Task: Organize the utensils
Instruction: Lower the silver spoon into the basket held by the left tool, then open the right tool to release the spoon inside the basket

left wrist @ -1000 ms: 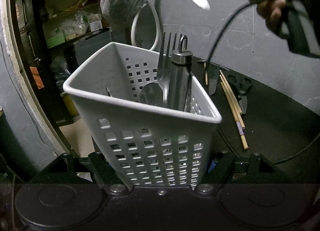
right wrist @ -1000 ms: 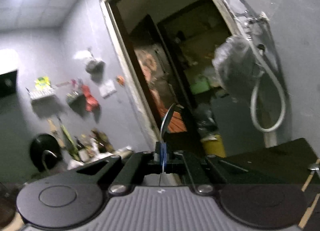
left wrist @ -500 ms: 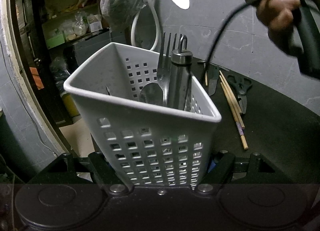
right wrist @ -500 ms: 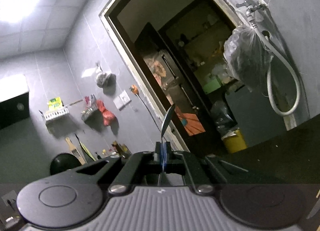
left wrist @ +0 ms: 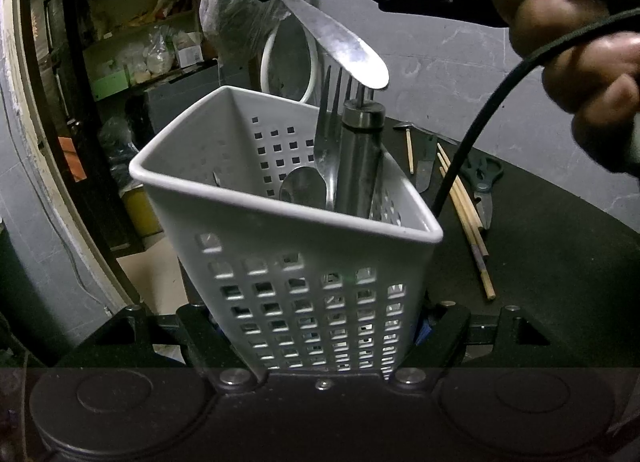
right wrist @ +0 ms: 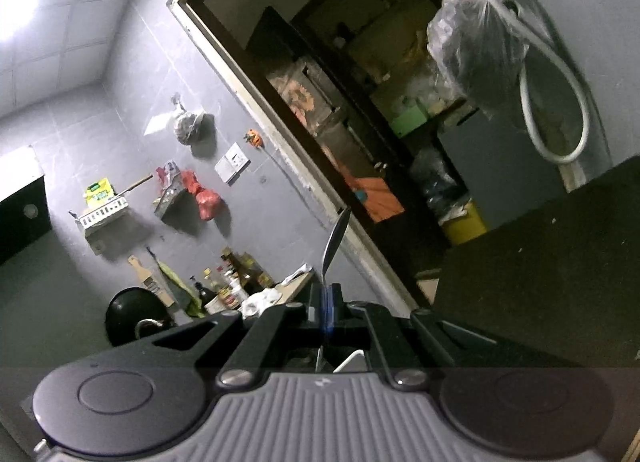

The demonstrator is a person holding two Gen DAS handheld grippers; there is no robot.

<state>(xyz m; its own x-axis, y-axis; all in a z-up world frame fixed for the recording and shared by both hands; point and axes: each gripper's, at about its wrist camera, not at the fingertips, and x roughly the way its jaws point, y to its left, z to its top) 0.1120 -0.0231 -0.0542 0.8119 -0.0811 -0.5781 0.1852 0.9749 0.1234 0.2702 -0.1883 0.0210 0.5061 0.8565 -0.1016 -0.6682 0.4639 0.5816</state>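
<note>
Showing only in left-wrist view: caddy (left wrist: 288, 262), prob. knife (left wrist: 340, 46) above.

The left gripper (left wrist: 320, 326) is holding its fingers partly apart, pressing against what sits between them, angled downward. The right gripper (right wrist: 325, 298) is clamping its jaws fully together, roughly level and rolled sideways, with the person's right hand (left wrist: 576, 46) wrapping its handle.
</note>
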